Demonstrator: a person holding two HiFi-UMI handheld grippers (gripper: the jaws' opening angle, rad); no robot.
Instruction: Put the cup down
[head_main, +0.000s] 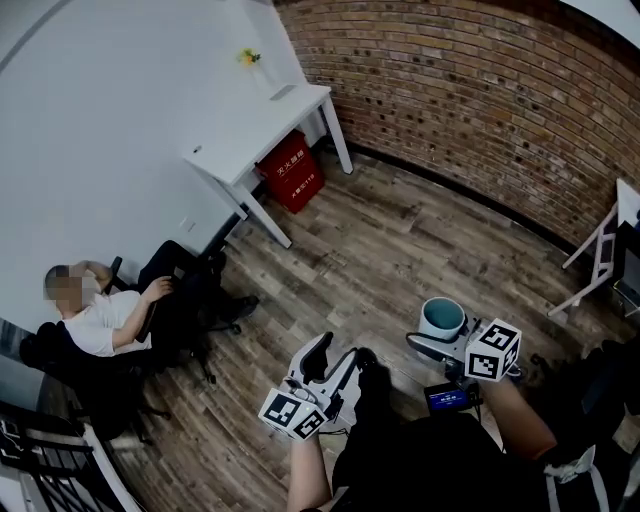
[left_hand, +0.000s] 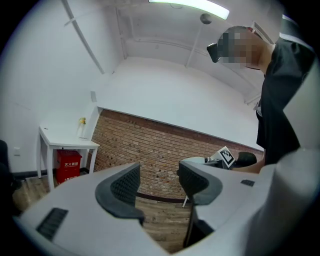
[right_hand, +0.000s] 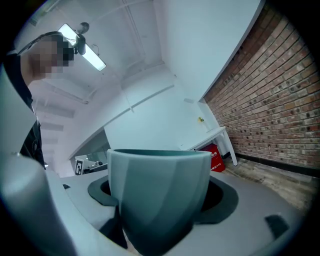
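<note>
A teal cup (head_main: 442, 318) stands upright in the air over the wooden floor, held in my right gripper (head_main: 437, 338). In the right gripper view the cup (right_hand: 159, 192) fills the middle, with both dark pads pressed against its sides. My left gripper (head_main: 328, 362) hangs lower and to the left, jaws apart with nothing between them. The left gripper view shows its two black fingertips (left_hand: 121, 189) spread, and brick wall and floor visible through the gap.
A white table (head_main: 262, 130) with a small vase stands by the white wall at the back, a red box (head_main: 292, 172) under it. A person (head_main: 105, 320) sits in a chair at the left. White furniture (head_main: 603, 250) stands at the right by the brick wall.
</note>
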